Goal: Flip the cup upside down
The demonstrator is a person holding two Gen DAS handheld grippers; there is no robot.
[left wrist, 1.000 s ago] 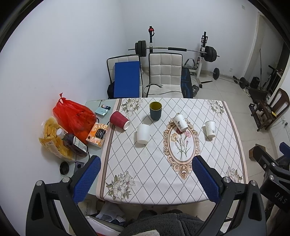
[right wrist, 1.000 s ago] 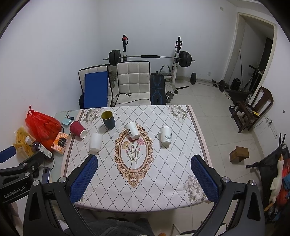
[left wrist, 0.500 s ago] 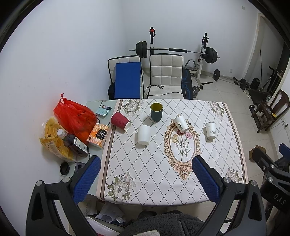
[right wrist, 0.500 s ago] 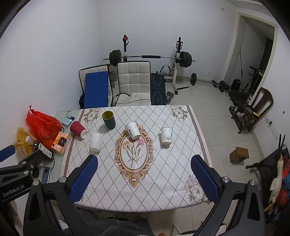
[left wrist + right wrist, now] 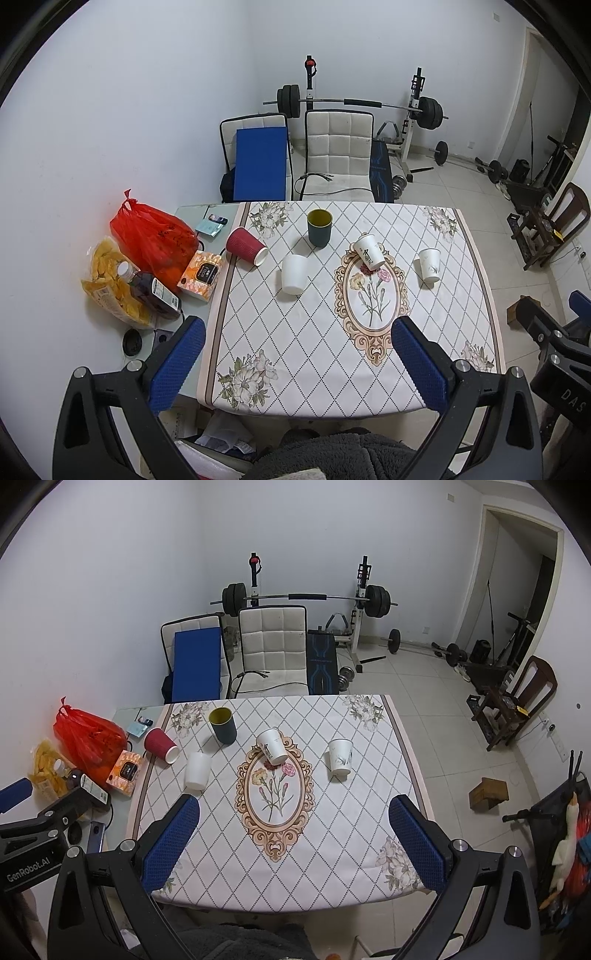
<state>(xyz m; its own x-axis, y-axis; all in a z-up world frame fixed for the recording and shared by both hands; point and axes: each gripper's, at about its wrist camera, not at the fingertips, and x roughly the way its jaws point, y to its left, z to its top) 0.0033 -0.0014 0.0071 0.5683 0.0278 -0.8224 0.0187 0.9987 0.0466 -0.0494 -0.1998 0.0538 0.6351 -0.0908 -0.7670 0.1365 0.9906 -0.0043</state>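
Several cups sit on a table with a diamond-pattern cloth [image 5: 325, 343]. A dark green cup [image 5: 319, 228] stands upright at the back. A red paper cup [image 5: 245, 246] lies on its side at the left. A plain white cup [image 5: 294, 274] stands mouth down. A printed white cup [image 5: 369, 252] lies tilted at the centre. Another white cup [image 5: 430, 264] stands mouth down at the right. The same cups show in the right wrist view: green [image 5: 222, 725], red [image 5: 161, 745], tilted [image 5: 272, 747]. My left gripper [image 5: 297, 362] and right gripper [image 5: 293, 843] are open, empty, high above the near table edge.
A red bag [image 5: 153, 236], a snack bag [image 5: 110, 284], a bottle [image 5: 153, 293] and an orange box [image 5: 201, 271] lie left of the cloth. Two chairs [image 5: 338, 155] and a barbell rack [image 5: 354, 107] stand behind the table. A wooden chair [image 5: 517, 701] stands at the right.
Both views have drifted slightly; the table sits a little lower in frame. No cup has moved and both grippers stay open.
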